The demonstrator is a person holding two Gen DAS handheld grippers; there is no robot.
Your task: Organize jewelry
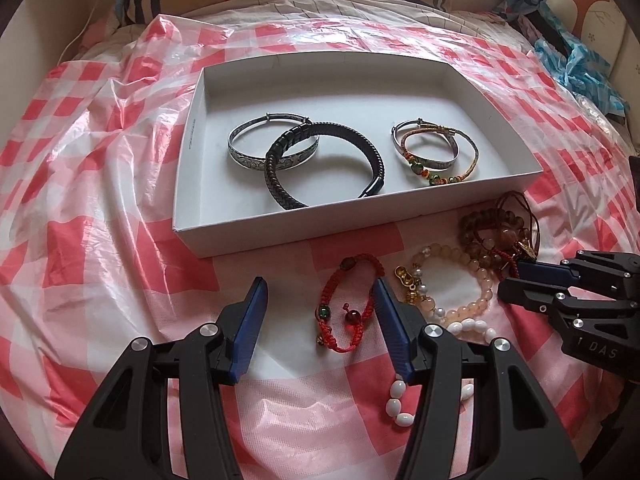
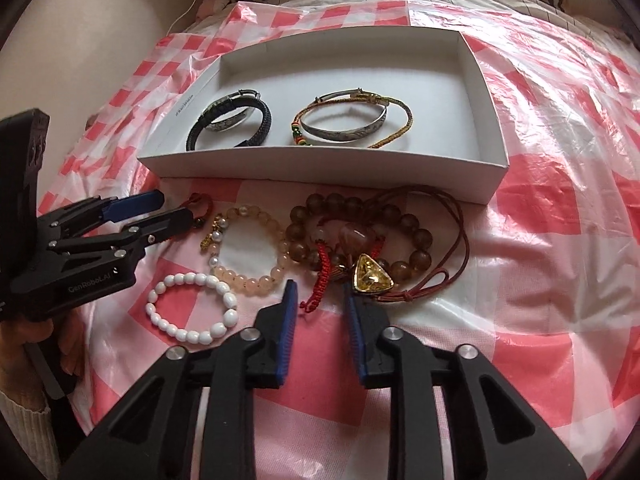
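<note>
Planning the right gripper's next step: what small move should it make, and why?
Probably close the right gripper on the red cord and lift it toward the white box. Its jaws are narrow, with the cord's frayed end between the tips but seemingly not pinched yet. It is tangled with the brown beads, so lift slowly.

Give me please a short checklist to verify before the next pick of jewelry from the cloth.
1. White box has free floor for more pieces: ok.
2. Left claw open, nothing held: ok.
3. Red cord bracelet lies between the left claw's fingers: ok.
4. Right claw narrow, red cord end between its fingers; whether the pads press on it: cannot tell.
5. Yellow pendant free of the brown bead bracelet: not ok, they lie tangled.
6. White bead bracelet lies apart from the tangle: ok.
</note>
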